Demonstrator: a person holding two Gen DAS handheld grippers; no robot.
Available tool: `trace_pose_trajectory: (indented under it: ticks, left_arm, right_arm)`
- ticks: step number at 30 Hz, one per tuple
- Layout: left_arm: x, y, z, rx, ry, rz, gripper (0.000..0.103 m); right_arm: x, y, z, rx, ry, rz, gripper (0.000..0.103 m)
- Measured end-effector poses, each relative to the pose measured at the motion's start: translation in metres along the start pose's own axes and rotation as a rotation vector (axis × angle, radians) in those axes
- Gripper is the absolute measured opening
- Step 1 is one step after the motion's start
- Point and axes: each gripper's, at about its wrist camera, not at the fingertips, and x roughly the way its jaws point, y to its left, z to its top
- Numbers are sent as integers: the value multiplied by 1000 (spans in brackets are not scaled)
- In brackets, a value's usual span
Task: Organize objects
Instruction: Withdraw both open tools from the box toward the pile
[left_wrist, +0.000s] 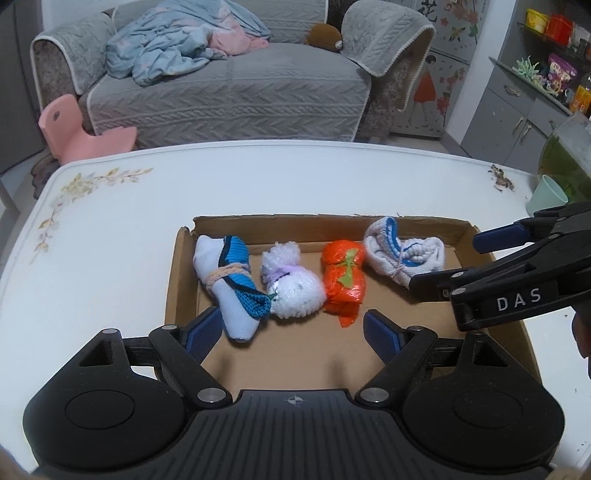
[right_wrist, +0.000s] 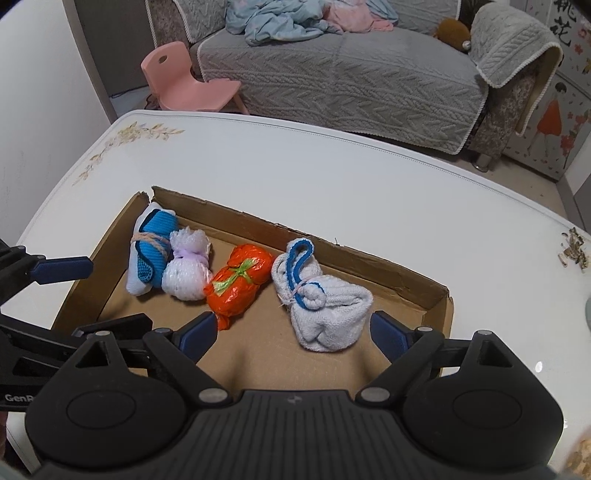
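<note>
A shallow cardboard tray (left_wrist: 295, 223) (right_wrist: 373, 266) lies on the white table and holds a row of tied bundles. From the left they are a white and blue sock bundle (left_wrist: 229, 280) (right_wrist: 151, 254), a white bubble-wrap bundle (left_wrist: 291, 291) (right_wrist: 188, 273), an orange plastic bundle (left_wrist: 343, 280) (right_wrist: 240, 280) and a white sock bundle with blue trim (left_wrist: 402, 254) (right_wrist: 325, 310). My left gripper (left_wrist: 291, 325) (right_wrist: 110, 295) hovers open over the tray's near left part, nothing in it. My right gripper (right_wrist: 293, 328) (left_wrist: 450, 262) is open just short of the white sock bundle, gripping nothing.
A mint cup (left_wrist: 546, 195) and a large green-tinted jar (left_wrist: 565, 162) stand at the table's right edge, with dry crumbs (left_wrist: 500, 181) (right_wrist: 574, 251) nearby. Beyond the table are a grey sofa (left_wrist: 229, 92) and a pink child's chair (right_wrist: 184, 81).
</note>
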Motion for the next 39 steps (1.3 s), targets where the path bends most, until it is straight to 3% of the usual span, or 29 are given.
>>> trace_pose_trajectory:
  ticks: [18, 25, 39]
  left_arm:
    - [-35, 9, -13, -83, -1, -36, 88]
    - [-60, 21, -43, -76, -12, -61, 88]
    - [-95, 44, -112, -15, -7, -63, 88]
  right_arm:
    - [-24, 8, -14, 8, 7, -16, 91]
    - [-43, 9, -35, -11, 9, -2, 93]
    - [-67, 39, -80, -165, 37, 44, 95]
